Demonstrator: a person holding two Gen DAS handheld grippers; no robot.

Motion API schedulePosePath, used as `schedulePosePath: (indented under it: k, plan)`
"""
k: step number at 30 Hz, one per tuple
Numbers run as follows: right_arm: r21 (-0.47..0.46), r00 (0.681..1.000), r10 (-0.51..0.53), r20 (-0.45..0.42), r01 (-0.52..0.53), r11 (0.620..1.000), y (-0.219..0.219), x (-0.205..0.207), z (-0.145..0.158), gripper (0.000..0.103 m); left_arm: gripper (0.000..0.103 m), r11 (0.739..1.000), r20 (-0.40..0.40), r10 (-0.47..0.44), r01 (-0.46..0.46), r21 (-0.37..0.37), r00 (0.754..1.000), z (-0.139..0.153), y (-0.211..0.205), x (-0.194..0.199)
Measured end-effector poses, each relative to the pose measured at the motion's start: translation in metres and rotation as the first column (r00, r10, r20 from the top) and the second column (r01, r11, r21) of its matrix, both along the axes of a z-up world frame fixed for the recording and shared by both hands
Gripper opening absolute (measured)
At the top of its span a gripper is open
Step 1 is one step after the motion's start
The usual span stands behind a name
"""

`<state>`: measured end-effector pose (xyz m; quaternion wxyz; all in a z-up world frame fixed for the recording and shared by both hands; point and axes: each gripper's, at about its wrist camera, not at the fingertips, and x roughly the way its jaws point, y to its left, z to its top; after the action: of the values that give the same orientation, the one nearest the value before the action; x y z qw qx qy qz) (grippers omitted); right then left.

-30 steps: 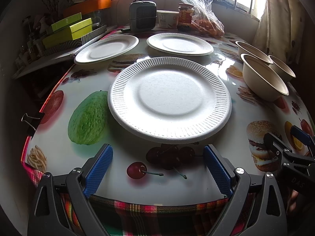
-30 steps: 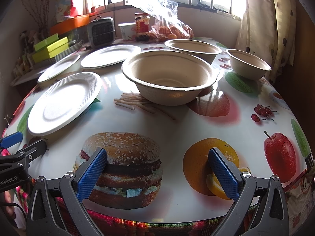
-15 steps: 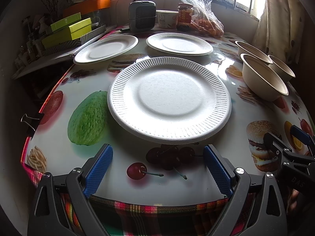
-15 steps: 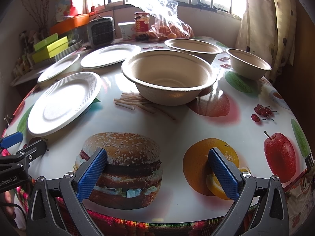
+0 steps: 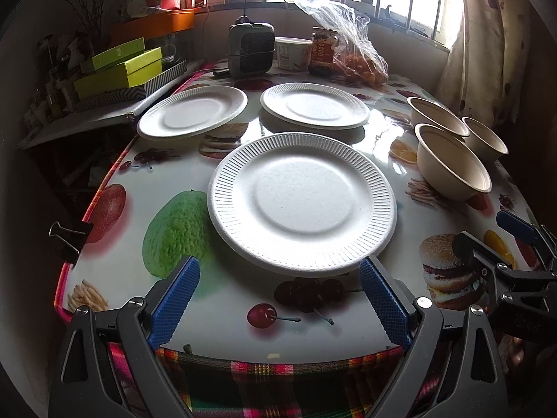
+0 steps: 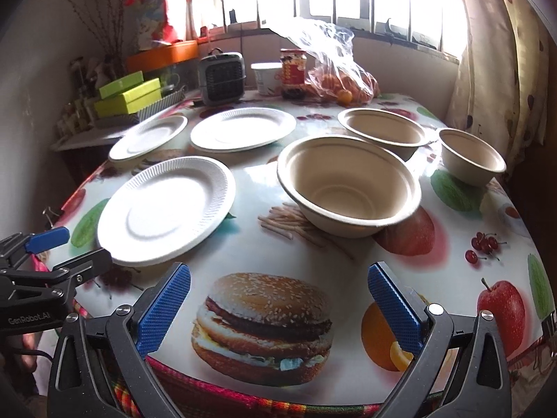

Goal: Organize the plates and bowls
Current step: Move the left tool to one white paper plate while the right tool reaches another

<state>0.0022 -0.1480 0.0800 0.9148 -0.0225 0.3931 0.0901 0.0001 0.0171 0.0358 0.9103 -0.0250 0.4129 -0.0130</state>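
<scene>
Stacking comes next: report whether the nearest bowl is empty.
Empty: the nearest bowl shows bare beige walls and floor, sitting upright on the table.

Blown-out backlit window (image 6: 348, 3), glare on tabletop (image 5: 379, 129), dark fisheye corners

the left wrist camera sits low at the table's (image 5: 222, 299) near edge, facing 12 o'clock toward the window, with the nearest plate (image 5: 302, 203) close ahead between its blue pads (image 5: 174, 301). the right wrist camera sits at the same edge further right, also facing 12 o'clock, close behind the nearest bowl (image 6: 350, 188). both views share the three plates, the three bowls and the far clutter; each catches the other gripper at its 3 or 9 o'clock edge.
</scene>
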Motion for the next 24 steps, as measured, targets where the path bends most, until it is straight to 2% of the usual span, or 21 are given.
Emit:
schedulePosePath:
  k: [12,24]
  plan:
    - [0.029,0.992,0.119,0.031,-0.120,0.992,0.044,0.057,0.040,0.103,0.094,0.992,0.041,0.126,-0.124,-0.034,0.991,0.036,0.054,0.036]
    - [0.027,0.979,0.200,0.029,-0.201,0.979,0.085,0.122,0.055,0.103,0.093,0.980,0.059,0.196,-0.194,-0.036,0.979,0.049,0.095,0.077]
